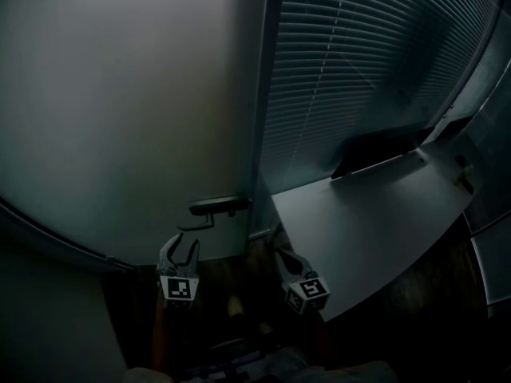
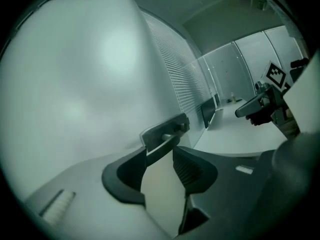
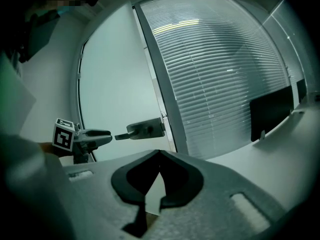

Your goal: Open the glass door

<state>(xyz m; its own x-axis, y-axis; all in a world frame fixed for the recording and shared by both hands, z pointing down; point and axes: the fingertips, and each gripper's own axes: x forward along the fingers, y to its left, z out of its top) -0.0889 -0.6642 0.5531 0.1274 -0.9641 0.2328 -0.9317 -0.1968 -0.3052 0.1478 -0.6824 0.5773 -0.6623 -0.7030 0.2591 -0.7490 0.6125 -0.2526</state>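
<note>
Item: glass door (image 1: pixel 120 94), frosted and pale, filling the left half of the head view and appearing shut against its dark upright frame (image 1: pixel 259 94). Task status is judged as barely started. Fitting: lever handle (image 1: pixel 217 206), dark metal on a rectangular plate, sitting at the door's right edge next to the frame and lying level, so it is not yet being pressed down. Left tool (image 1: pixel 180 247): hovering just below the handle in the head view, with its jaws standing apart and clamping nothing. In the left gripper view the free end of the lever is showing just beyond the jaw tips, in line with the gap, with no pad touching it as far as can be told. Right tool (image 1: pixel 285 258): hanging beside the near corner of the desk (image 1: pixel 375 230), with its jaws closed together and empty (it is pointing toward the handle but taking no part for now). Done so far: the approach to the lever, nearly complete. Remaining, as judged: closing the left tool on the lever, turning it down, and swinging the door off its frame. Surroundings: slatted blinds (image 1: pixel 359 54) hanging to the right of the frame, and a dark monitor (image 1: pixel 379 152) standing on the desk. Dim light is hiding finer detail.
</note>
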